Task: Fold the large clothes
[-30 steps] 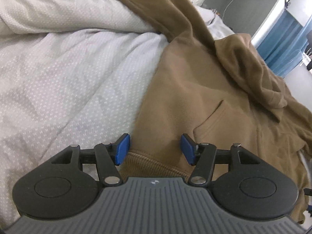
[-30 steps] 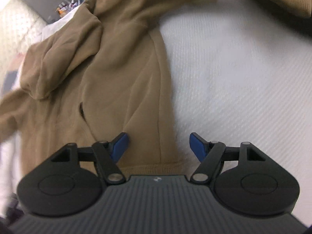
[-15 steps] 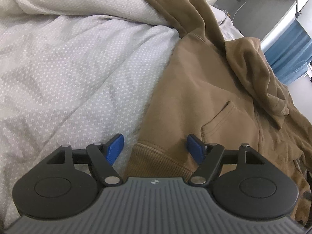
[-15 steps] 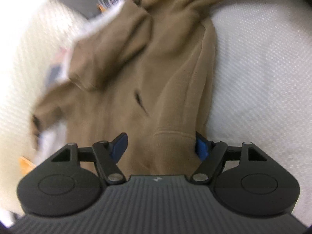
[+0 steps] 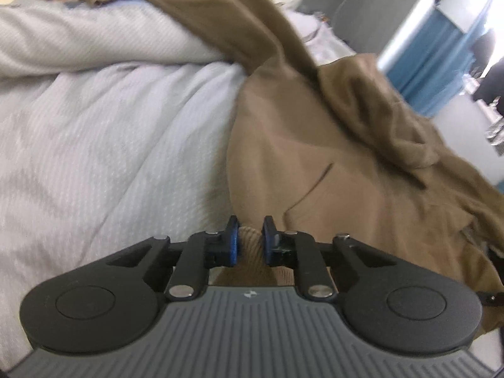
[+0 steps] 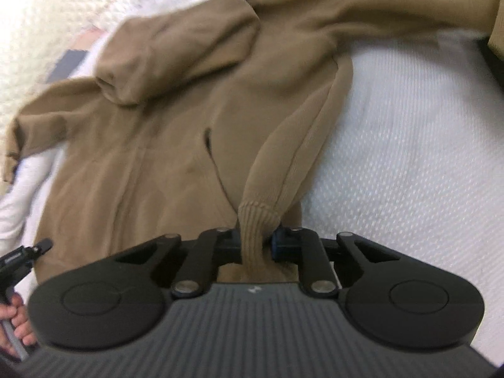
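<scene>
While both sets of fingers close on its ribbed hem, brown hoodie [image 6: 176, 163] lies lengthwise, hood [image 6: 176, 60] far end.

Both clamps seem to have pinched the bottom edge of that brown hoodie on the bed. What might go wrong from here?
1. The left gripper, jaws closing, holds only a little of the ribbed hem, so it may slip out on lifting.
2. The right gripper, also closing, has the hem bunched into a rope, so the fold may come out creased.
3. The hood and sleeves lie rumpled and could drag.
</scene>
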A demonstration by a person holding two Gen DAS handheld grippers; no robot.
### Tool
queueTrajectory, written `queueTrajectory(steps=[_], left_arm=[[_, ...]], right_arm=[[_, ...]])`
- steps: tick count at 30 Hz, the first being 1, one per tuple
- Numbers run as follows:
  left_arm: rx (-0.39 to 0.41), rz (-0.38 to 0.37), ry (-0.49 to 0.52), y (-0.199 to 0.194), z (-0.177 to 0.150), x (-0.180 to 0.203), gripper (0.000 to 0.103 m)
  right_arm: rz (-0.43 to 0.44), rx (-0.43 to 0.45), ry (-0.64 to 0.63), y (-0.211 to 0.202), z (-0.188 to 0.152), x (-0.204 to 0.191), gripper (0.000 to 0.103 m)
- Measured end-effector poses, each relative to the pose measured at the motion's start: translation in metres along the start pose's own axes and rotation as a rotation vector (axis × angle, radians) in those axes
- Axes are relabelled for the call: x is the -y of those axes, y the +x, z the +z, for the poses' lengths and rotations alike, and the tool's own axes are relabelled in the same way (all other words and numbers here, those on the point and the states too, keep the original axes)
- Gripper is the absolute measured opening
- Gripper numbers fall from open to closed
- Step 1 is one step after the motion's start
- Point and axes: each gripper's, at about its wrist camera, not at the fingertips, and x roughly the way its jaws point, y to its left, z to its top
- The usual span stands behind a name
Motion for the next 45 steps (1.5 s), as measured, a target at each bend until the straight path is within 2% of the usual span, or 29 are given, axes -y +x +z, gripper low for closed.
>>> queueTrajectory(steps=[5,7,12,15,19,23,25,28,30,32,33,39,45], left_arm=[[0.010,-0.064,-0.005,-0.031,0.015,-0.007,0.015],[0.025,-0.066,-0.011,-0.046,0.022,-0.009,0.015],[0.046,-0.055,0.033,-0.087,0.032,-0.015,0.014],[0.006,-0.056,0.038,-0.106,0.029,-0.029,0.015],[-0.084,-0.006,0.078,-0.116,0.015,-0.038,0.016],[-0.177,0.042,0.064,-0.095,0.013,-0.046,0.020],[-0.193,0.040,0.066,-0.094,0.012,-0.041,0.023],[-0.156,0.078,0.101,-0.105,0.014,-0.036,0.036],[-0.130,0.079,0.126,-0.115,0.017,-0.034,0.042],[-0.103,0.081,0.153,-0.123,0.022,-0.027,0.042],[-0.086,0.079,0.171,-0.129,0.023,-0.021,0.042],[0.032,0.028,0.279,-0.146,0.045,0.035,0.043],[0.109,-0.042,0.324,-0.146,0.060,0.096,0.043]], right_arm=[[0.064,0.058,-0.078,-0.052,-0.003,-0.004,0.015],[0.090,0.089,-0.117,-0.068,-0.008,-0.012,0.015],[0.104,0.070,-0.216,-0.089,-0.027,-0.030,0.015],[0.100,0.040,-0.258,-0.098,-0.042,-0.037,0.015],[0.086,-0.016,-0.278,-0.101,-0.056,-0.038,0.016],[0.041,-0.090,-0.171,-0.070,-0.042,-0.029,0.022],[0.008,-0.129,-0.139,-0.056,-0.037,-0.031,0.025],[-0.016,-0.141,-0.145,-0.058,-0.035,-0.040,0.031],[-0.013,-0.127,-0.147,-0.066,-0.029,-0.043,0.042],[-0.014,-0.097,-0.121,-0.078,-0.030,-0.050,0.063],[-0.011,-0.070,-0.116,-0.086,-0.033,-0.056,0.064],[0.042,0.065,-0.116,-0.102,0.001,-0.103,0.063],[0.158,0.160,-0.050,-0.086,0.031,-0.154,0.063]])
